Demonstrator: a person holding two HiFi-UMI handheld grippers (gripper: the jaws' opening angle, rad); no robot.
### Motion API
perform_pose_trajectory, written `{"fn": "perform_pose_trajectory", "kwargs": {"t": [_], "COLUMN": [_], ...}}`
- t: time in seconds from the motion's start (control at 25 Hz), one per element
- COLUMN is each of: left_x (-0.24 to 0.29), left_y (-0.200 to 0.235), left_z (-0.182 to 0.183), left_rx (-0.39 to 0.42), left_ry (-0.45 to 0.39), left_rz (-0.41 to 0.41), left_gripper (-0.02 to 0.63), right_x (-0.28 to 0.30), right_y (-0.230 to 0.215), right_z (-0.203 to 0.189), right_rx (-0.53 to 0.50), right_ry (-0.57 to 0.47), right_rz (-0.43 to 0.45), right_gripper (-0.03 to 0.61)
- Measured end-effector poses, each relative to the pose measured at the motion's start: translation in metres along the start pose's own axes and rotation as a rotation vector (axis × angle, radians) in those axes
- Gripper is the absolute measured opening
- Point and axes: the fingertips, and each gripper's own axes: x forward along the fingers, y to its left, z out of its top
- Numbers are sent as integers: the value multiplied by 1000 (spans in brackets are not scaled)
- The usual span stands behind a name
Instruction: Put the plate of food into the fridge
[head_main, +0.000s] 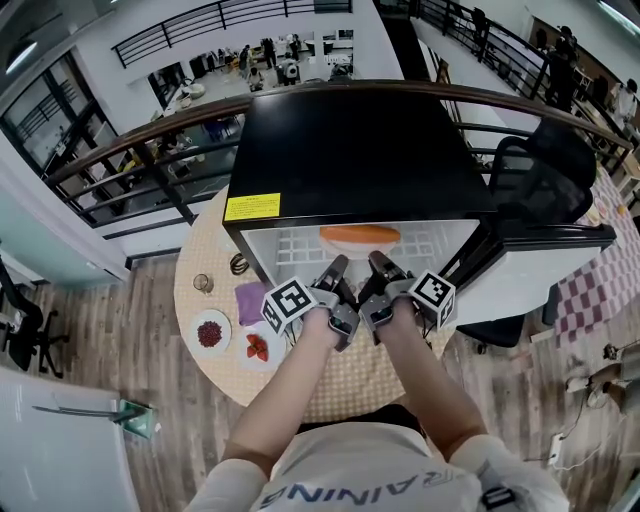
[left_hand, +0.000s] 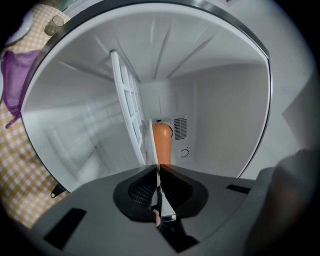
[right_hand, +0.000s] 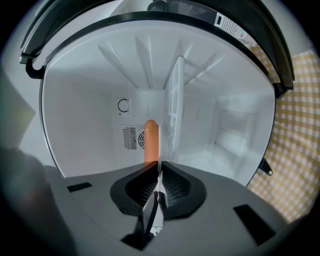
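While inside fridge, plate rim clamped by left gripper and right gripper fingers, sausage beyond.

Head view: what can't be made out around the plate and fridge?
- Thin white plate: edge-on in both gripper views; in the head view, left hand-held gripper and right hand-held gripper cover it.
- Long orange food: too small to identify.
- Yellow label on black fridge: print too small.
- Plate touching white wire shelf or not: hidden.

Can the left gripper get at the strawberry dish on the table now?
Probably not yet: the left gripper is shut on the food plate inside the fridge. The way to the strawberry dish looks free.
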Motion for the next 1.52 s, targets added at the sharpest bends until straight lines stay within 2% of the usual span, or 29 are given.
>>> {"fn": "perform_pose_trajectory", "kwargs": {"t": [0.2,0.56,1.0,1.12,1.2,1.36,1.52], "left_x": [3,8,-10,-18,-25,-41,-62], "left_y": [0,-2,-3,-2,-3,-12,-28], "left_z": [1,0,2,-2,-4,-5,-6], "left_rx": [2,21,76,152,255,488,628], "left_ry": [-2,10,24,33,36,51,59], "left_rz": [2,19,43,58,72,97,82], "left_gripper": [26,26,26,25,26,9,9], "right_x": [-2,4,2,-3,-10,-26,-45], "right_y": [2,2,6,5,7,17,24], "right_z": [-8,2,-7,-12,-20,-34,-38], "right_rx": [-19,11,-150,-200,-261,-494,-744], "right_ry": [36,17,72,104,134,178,188], "right_rz": [7,19,-18,-25,-22,-19,-27], "right_gripper": [32,32,32,32,32,32,21]}}
